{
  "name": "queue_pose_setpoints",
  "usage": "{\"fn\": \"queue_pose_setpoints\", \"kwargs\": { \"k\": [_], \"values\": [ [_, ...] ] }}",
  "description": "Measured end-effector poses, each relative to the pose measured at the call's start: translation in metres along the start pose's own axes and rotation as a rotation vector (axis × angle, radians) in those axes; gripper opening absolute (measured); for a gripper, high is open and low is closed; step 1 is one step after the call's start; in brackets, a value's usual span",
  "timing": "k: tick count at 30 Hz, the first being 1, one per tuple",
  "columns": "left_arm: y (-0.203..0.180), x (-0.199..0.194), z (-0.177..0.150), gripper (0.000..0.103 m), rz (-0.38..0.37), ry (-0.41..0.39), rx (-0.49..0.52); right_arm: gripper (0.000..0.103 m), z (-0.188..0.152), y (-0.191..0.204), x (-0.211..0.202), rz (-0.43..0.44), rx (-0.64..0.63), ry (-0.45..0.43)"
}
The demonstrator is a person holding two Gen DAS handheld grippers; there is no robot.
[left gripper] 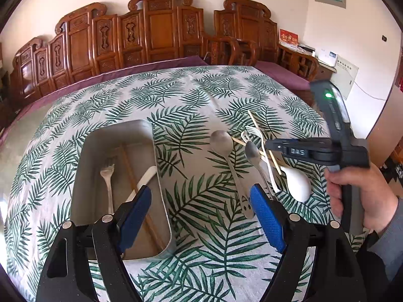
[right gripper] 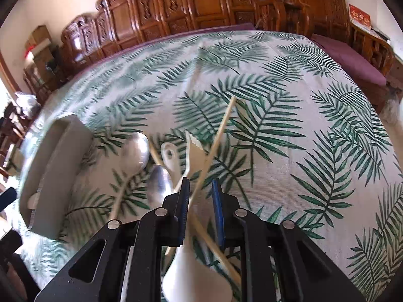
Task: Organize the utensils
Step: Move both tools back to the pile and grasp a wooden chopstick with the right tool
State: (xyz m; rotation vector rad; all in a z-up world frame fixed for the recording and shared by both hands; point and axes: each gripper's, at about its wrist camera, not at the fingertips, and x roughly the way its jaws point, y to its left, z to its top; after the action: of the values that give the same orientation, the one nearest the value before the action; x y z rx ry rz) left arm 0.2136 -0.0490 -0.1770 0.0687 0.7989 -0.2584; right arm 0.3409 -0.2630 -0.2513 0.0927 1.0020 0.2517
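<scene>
A metal tray [left gripper: 161,176] lies on the leaf-print cloth, holding a metal fork [left gripper: 107,176], a wooden chopstick [left gripper: 131,173] and a white utensil handle [left gripper: 146,176]. To its right lie a large metal spoon [left gripper: 221,141], a smaller metal spoon [left gripper: 252,153], a white plastic fork [left gripper: 262,146], chopsticks [left gripper: 264,146] and a white ceramic spoon [left gripper: 299,183]. My left gripper [left gripper: 201,206] is open above the cloth beside the tray. My right gripper [right gripper: 200,188] hovers over the pile, jaws narrowly apart around a chopstick [right gripper: 219,136] and the white fork [right gripper: 194,151]. Whether they grip it is unclear.
Carved wooden benches [left gripper: 151,32] with purple cushions stand behind the table. The tray also shows at the left of the right wrist view [right gripper: 58,166]. Boxes and papers sit on a side table [left gripper: 327,60] at far right.
</scene>
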Motion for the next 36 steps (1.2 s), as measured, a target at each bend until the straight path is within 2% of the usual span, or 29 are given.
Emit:
{"fn": "queue_pose_setpoints", "kwargs": {
  "k": [7, 11, 14, 22, 29, 33, 36],
  "values": [
    [-0.001, 0.005, -0.001, 0.077, -0.001, 0.011, -0.007, 0.019, 0.003, 0.002, 0.008, -0.045, 0.017, 0.014],
    [-0.002, 0.007, -0.001, 0.077, 0.0, 0.015, -0.004, 0.012, 0.003, 0.0, 0.008, -0.054, 0.033, 0.025],
    [-0.005, 0.008, -0.001, 0.077, 0.006, 0.021, -0.003, 0.006, 0.004, -0.007, 0.004, -0.045, 0.063, 0.018],
    [-0.021, 0.021, 0.01, 0.077, 0.018, 0.052, 0.01, 0.006, 0.01, -0.02, -0.015, 0.022, 0.095, -0.036],
    [-0.034, 0.054, 0.029, 0.077, 0.008, 0.081, -0.022, 0.006, 0.012, -0.032, -0.028, 0.037, 0.074, -0.071],
    [-0.036, 0.079, 0.043, 0.068, 0.002, 0.113, -0.054, 0.006, 0.01, -0.041, -0.028, 0.063, 0.083, -0.067],
    [-0.033, 0.096, 0.054, 0.067, 0.006, 0.133, -0.079, 0.006, 0.01, -0.044, -0.028, 0.078, 0.085, -0.065]
  ]
}}
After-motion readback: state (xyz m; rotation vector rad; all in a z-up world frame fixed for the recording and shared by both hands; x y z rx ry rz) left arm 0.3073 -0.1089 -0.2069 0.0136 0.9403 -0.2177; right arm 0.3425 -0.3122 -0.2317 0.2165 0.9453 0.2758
